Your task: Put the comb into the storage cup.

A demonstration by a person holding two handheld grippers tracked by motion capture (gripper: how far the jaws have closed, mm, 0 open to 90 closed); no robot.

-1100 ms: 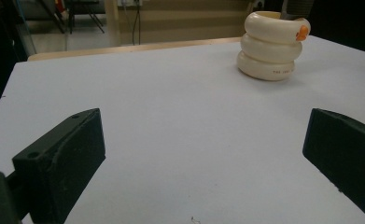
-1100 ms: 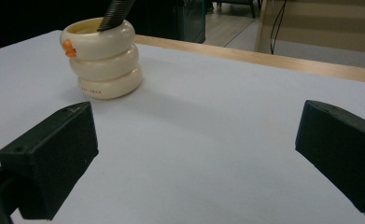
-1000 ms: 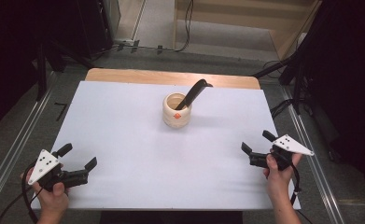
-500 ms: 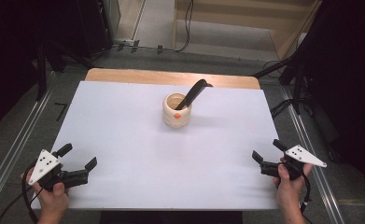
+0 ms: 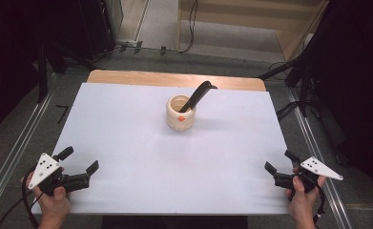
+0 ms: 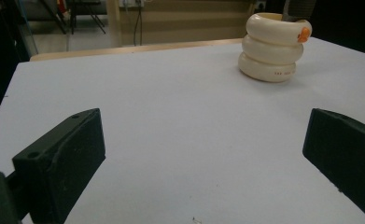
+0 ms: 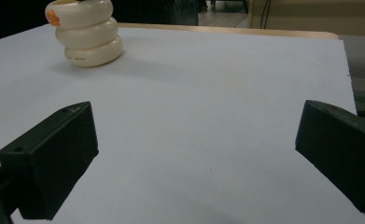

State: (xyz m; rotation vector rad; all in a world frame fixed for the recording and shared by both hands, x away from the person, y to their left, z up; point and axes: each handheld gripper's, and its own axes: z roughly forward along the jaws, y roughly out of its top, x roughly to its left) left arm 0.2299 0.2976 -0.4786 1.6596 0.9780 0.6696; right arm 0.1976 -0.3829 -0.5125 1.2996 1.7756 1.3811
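A cream ribbed holder point(image 5: 180, 113) with an orange mark stands at the table's middle back, and a black utensil point(image 5: 199, 93) leans out of it to the right. The holder point(image 6: 273, 47) appears far off at the upper right of the left gripper view, and as the holder point(image 7: 86, 35) at the upper left of the right gripper view. My left gripper point(image 5: 79, 161) is open low over the front left corner. My right gripper point(image 5: 279, 160) is open near the front right edge. Nothing sits between either pair of jaws.
A white sheet point(image 5: 127, 143) covers the table, with a strip of bare wood point(image 5: 141, 77) along the far edge. Metal rails point(image 5: 12, 152) run along both sides. Black stands and cables point(image 5: 294, 71) lie on the floor behind.
My right gripper has drawn back toward the front right corner of the table. The left gripper has hardly moved.
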